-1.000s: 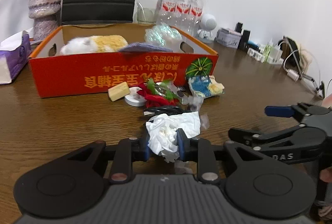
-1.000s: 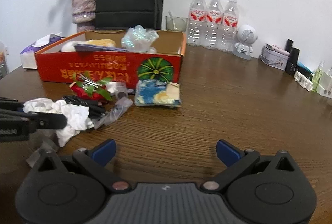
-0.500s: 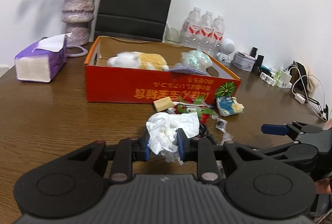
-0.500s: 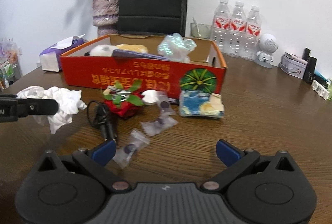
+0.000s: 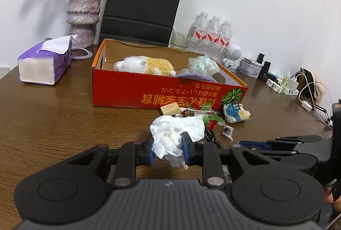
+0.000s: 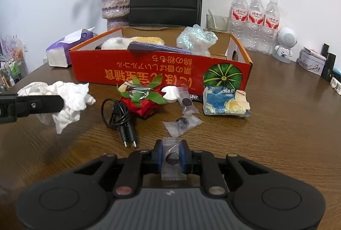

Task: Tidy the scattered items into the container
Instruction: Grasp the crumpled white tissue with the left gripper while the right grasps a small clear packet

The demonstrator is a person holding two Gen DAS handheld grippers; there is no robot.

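My left gripper (image 5: 167,148) is shut on a crumpled white tissue (image 5: 174,132), held above the wooden table short of the red cardboard box (image 5: 149,91). In the right wrist view the tissue (image 6: 68,98) hangs at the left. My right gripper (image 6: 171,155) is closing its jaws, and the blue pads press on a clear packet with a dark candy (image 6: 172,160). Ahead lie a black cable (image 6: 119,117), a red paper flower with a metal clip (image 6: 142,100), two more clear packets (image 6: 183,123), and a blue-and-yellow wrapper (image 6: 226,102). The box holds a plush toy (image 5: 145,63).
A purple tissue box (image 5: 44,63) sits left of the red box. Behind it stand a vase (image 5: 84,17), a black paper bag (image 5: 142,6) and three water bottles (image 5: 211,38). A small white robot figure (image 6: 285,42), chargers and cables (image 5: 298,85) line the right edge.
The right gripper's jaws went from wide open to closed on a clear candy packet. The left gripper drew back from the box and rose a little with the tissue.
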